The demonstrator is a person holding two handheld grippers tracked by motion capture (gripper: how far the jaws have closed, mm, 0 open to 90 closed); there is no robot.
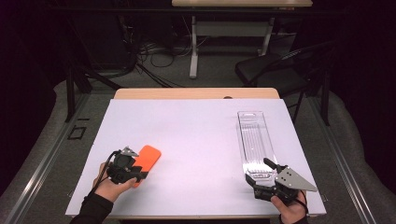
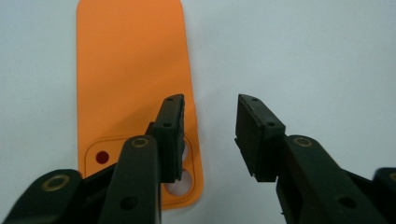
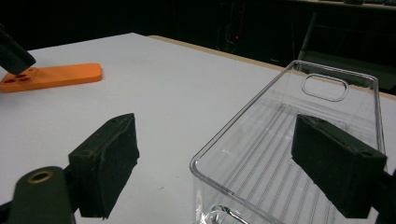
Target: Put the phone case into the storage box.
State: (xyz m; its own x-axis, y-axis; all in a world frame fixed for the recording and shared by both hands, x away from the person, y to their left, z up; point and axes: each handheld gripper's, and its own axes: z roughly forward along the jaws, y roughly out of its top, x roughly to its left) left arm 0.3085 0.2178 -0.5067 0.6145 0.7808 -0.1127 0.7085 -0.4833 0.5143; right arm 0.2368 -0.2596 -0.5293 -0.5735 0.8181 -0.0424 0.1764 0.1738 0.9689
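Observation:
An orange phone case (image 1: pixel 149 156) lies flat on the white table top (image 1: pixel 196 135) at the front left. My left gripper (image 1: pixel 139 171) is at its near end, open. In the left gripper view one jaw hangs over the right edge of the orange phone case (image 2: pixel 130 70) beside the camera cutout, and the other is over bare table. A long clear plastic tray (image 1: pixel 254 135) stands at the right. My right gripper (image 1: pixel 259 171) is open at the tray's near end. In the right gripper view the near corner of the clear plastic tray (image 3: pixel 280 154) lies between the jaws of my right gripper (image 3: pixel 215 135).
A wooden strip (image 1: pixel 196 93) runs along the table's far edge. Beyond it stand a dark folding chair (image 1: pixel 280 65) and a desk frame with cables (image 1: pixel 194 46) on the floor. In the right gripper view the orange case (image 3: pixel 51 76) lies far left.

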